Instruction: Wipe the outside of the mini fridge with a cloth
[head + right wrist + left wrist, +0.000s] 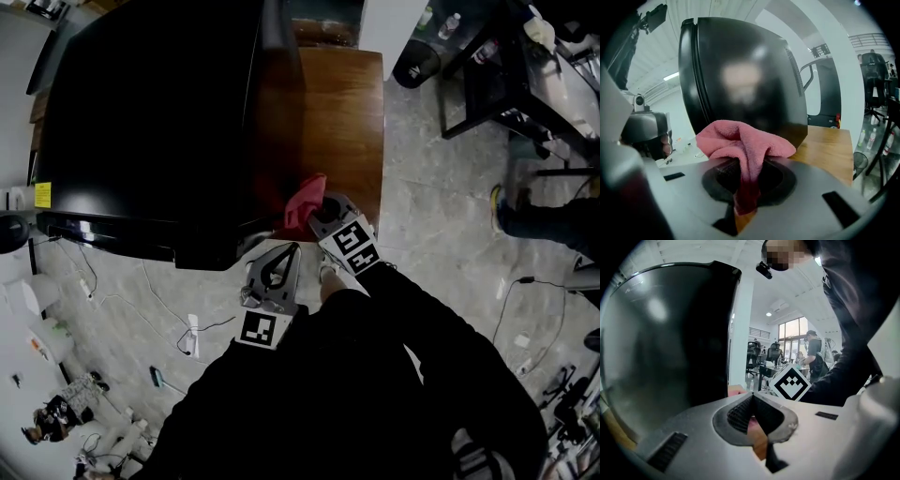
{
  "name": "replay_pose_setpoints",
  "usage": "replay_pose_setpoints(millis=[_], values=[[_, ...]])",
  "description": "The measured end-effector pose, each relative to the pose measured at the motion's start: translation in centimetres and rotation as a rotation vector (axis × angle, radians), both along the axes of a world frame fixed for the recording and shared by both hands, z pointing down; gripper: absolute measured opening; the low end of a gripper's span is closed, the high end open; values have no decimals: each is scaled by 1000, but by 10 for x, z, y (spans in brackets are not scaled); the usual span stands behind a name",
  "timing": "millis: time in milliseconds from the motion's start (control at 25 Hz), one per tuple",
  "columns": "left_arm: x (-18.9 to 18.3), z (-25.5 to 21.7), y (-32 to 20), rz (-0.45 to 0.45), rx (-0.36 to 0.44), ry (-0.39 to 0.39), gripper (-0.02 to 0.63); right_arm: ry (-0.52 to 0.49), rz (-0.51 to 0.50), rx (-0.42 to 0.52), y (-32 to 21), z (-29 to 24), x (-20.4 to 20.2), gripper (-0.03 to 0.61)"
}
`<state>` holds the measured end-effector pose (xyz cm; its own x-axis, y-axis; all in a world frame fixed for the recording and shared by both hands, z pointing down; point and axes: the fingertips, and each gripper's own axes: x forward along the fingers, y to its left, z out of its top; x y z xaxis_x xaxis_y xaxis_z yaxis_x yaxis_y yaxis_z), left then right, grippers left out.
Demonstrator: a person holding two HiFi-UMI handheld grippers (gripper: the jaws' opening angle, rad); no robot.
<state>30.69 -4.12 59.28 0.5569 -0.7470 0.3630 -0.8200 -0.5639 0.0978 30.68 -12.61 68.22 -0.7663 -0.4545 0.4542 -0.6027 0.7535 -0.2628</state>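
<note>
From the head view, the black mini fridge (150, 122) stood on a wooden table (347, 112). The right gripper (323, 208) held a pink cloth (302, 202) by the fridge's side wall, and the left gripper (292, 251) hung just below.

In the left gripper view, the jaws were pressed together with nothing between them, the fridge close ahead.

In the right gripper view, the jaws were clamped on the bunched cloth before the fridge's dark wall; I could not tell whether they touched.

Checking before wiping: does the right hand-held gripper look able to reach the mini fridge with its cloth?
Probably yes: the right hand-held gripper holds the cloth close to the mini fridge, nothing between them.
</note>
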Motion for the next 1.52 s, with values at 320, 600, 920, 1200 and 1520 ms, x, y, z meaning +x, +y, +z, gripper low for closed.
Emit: replay_pose_setpoints(millis=[320,600,920,1200,1520], values=[[7,6,-20,-29,-15,30,5,6,-21,4,-24,-3,-11,55],[25,12,-30,-32,-30,29,5,17,-31,10,-53,3,-6,55],[54,17,-59,-44,-45,47,5,28,-25,20,-110,13,6,55],[71,22,-91,-76,-48,76,6,44,-3,27,-160,20,11,55],[79,28,-132,-112,-33,58,5,69,15,38,-216,27,17,55]])
